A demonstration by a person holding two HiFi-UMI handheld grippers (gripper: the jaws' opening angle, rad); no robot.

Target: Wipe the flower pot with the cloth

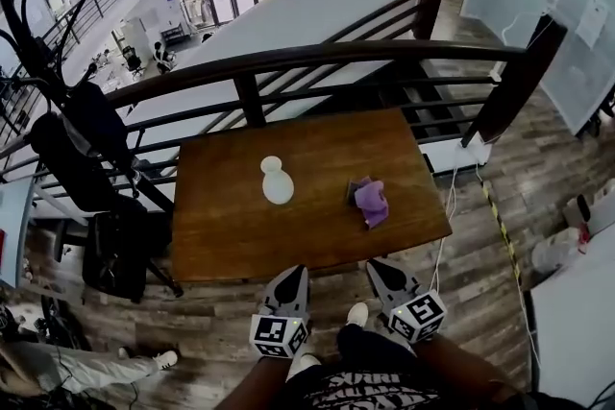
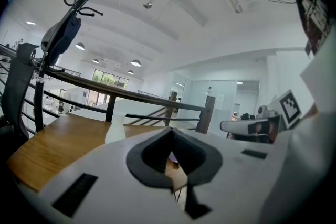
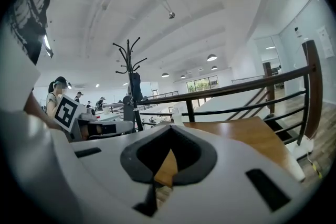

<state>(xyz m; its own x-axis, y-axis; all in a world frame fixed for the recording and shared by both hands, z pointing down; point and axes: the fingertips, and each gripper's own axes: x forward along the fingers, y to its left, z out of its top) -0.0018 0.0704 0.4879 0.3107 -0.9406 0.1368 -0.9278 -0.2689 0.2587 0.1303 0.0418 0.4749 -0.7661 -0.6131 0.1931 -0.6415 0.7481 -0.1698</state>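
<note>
A white flower pot (image 1: 278, 180) stands upright at the middle of the wooden table (image 1: 231, 235). A crumpled purple cloth (image 1: 370, 202) lies to its right. Both grippers hover off the table's near edge, apart from both things. The left gripper (image 1: 288, 276) is shut and holds nothing. The right gripper (image 1: 380, 269) is likewise shut and holds nothing. In the left gripper view the jaws (image 2: 170, 131) meet at their tips, with the pot (image 2: 116, 126) ahead to the left. In the right gripper view the shut gripper (image 3: 169, 128) points over the table, with the pot (image 3: 176, 116) small beyond it.
A dark railing (image 1: 317, 58) runs behind the table, with stairs (image 1: 432, 110) at its right. A coat rack (image 1: 43, 24) and a dark chair with a bag (image 1: 115, 245) stand to the left. A white cable (image 1: 447, 206) hangs off the table's right side.
</note>
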